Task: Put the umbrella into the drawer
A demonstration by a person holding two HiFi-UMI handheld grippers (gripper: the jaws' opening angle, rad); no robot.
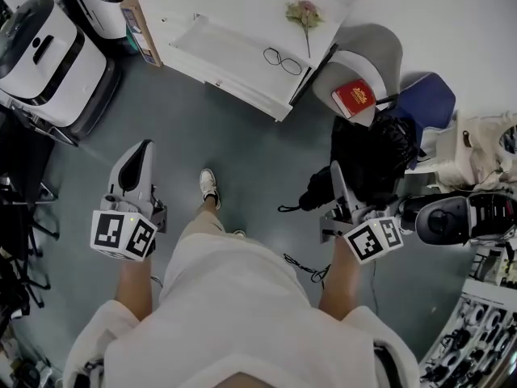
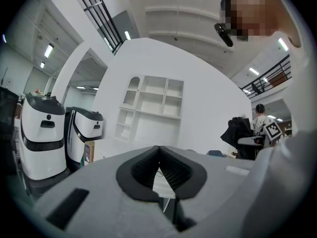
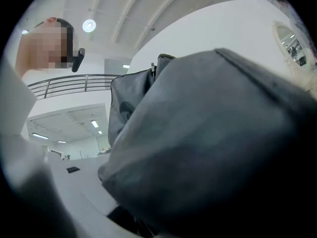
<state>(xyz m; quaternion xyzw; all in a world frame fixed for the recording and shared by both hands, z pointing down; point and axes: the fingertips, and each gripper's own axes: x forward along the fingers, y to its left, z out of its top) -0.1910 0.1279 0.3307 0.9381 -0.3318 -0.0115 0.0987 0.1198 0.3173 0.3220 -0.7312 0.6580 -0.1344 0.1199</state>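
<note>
Closest to me, the left gripper (image 1: 141, 156) sits low at my left side. In its own view the jaws are closed with the dark ribbed pads (image 2: 174, 170) meeting at the tips and nothing between them; only a sliver of white furniture shows through the gap lower down.

On my right, the right gripper (image 1: 338, 180) has the umbrella (image 1: 315, 196) — a folded bundle of black fabric. In the right gripper view that dark cloth fills nearly the whole picture, pressed in between the jaws, which stand partly apart around its bulk. From the head view the bundle juts out ahead and to the left of the jaws, with a thin strap (image 1: 285, 208) dangling below it, above the grey floor (image 1: 242, 160).

Between the two grippers I see my own leg and a white shoe (image 1: 209, 186) on the floor.

Just beyond the right gripper a black bag (image 1: 378, 156) is heaped against a grey chair (image 1: 367, 51), and a red book (image 1: 353, 98) lies on the seat.

Farther ahead stands the white counter (image 1: 194, 2), with a pair of glasses (image 1: 283, 61) and a flower stem (image 1: 304, 16) lying on it. A long shallow panel (image 1: 218, 45) runs along its near side — I cannot tell whether that is the drawer.

Off to the left, two bulky white machines (image 1: 48, 55) stand beside the counter.
</note>
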